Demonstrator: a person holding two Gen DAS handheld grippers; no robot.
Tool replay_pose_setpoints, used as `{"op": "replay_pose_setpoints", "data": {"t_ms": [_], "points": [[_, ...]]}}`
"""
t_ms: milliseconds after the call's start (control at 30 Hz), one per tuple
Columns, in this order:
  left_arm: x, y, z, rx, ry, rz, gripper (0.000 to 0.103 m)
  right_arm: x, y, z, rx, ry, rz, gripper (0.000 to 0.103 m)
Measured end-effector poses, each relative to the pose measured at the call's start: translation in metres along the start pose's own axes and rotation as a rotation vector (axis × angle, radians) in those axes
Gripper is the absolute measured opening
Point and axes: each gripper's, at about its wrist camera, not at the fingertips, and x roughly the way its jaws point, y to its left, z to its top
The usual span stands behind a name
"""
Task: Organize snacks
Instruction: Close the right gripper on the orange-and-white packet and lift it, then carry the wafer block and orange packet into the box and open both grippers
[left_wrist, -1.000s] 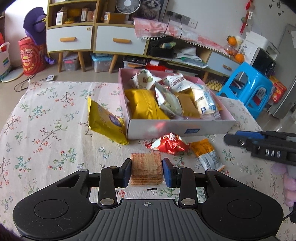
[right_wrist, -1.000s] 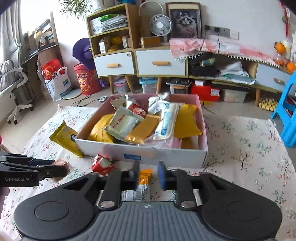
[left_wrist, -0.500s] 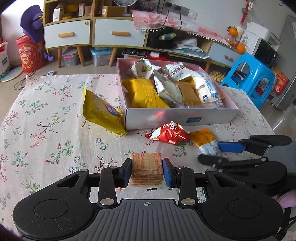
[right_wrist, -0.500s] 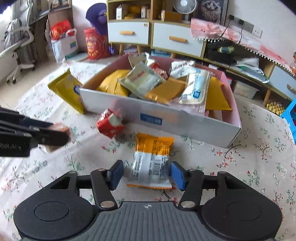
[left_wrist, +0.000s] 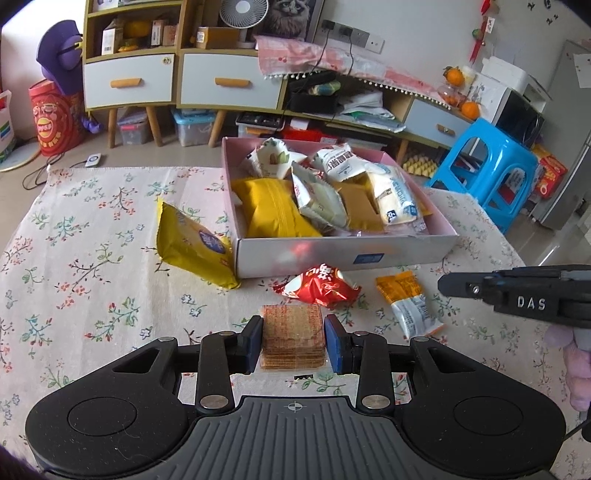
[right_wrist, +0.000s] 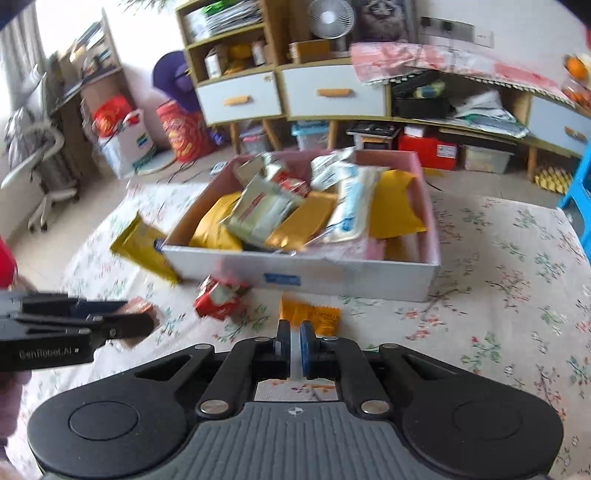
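Observation:
My left gripper (left_wrist: 293, 339) is shut on a clear pack of brown crackers (left_wrist: 292, 336), low over the floral tablecloth. My right gripper (right_wrist: 294, 345) is shut on the edge of an orange-and-white snack packet (right_wrist: 310, 314), which shows on the cloth in the left wrist view (left_wrist: 408, 302). A pink box (left_wrist: 340, 251) full of snacks stands behind; it also shows in the right wrist view (right_wrist: 351, 273). A red packet (left_wrist: 321, 286) lies in front of the box. A yellow bag (left_wrist: 188, 247) leans on its left side.
The table has a floral cloth (left_wrist: 85, 251). A blue stool (left_wrist: 491, 166) stands at the right, and cabinets with drawers (left_wrist: 184, 81) stand beyond the table's far edge.
My right gripper has closed on the orange-and-white packet and pulled back and up. My left gripper still holds the crackers, with hardly any movement.

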Motion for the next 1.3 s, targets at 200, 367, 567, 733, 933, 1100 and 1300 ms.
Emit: {"op": "replay_pose_setpoints", "data": {"t_ms": [200,367,567,733,933,1100,1300], "points": [[0.008,-0.006,-0.003,-0.006,0.027,0.002,0.033,0.011,-0.004,-0.006,0.03,0.02,-0.005,0.025],[0.012,-0.011,-0.005,0.012,0.039,-0.001,0.033,0.032,0.011,-0.01,-0.039,0.053,-0.037,0.04],[0.015,-0.013,-0.007,0.025,0.049,0.001,0.033,0.048,0.028,-0.018,-0.143,0.065,-0.094,0.041],[0.014,-0.012,-0.006,0.025,0.045,0.003,0.033,0.046,0.032,-0.016,-0.158,0.061,-0.087,0.027],[0.01,-0.014,-0.004,0.031,0.033,0.003,0.033,0.038,0.035,-0.014,-0.159,0.061,-0.075,0.027],[0.003,-0.013,-0.001,0.028,0.003,-0.001,0.033,0.023,0.034,-0.006,-0.137,0.029,-0.056,0.027],[-0.004,-0.014,0.011,0.004,-0.028,-0.018,0.033,0.003,0.008,0.006,-0.034,-0.036,-0.06,0.028]]}}
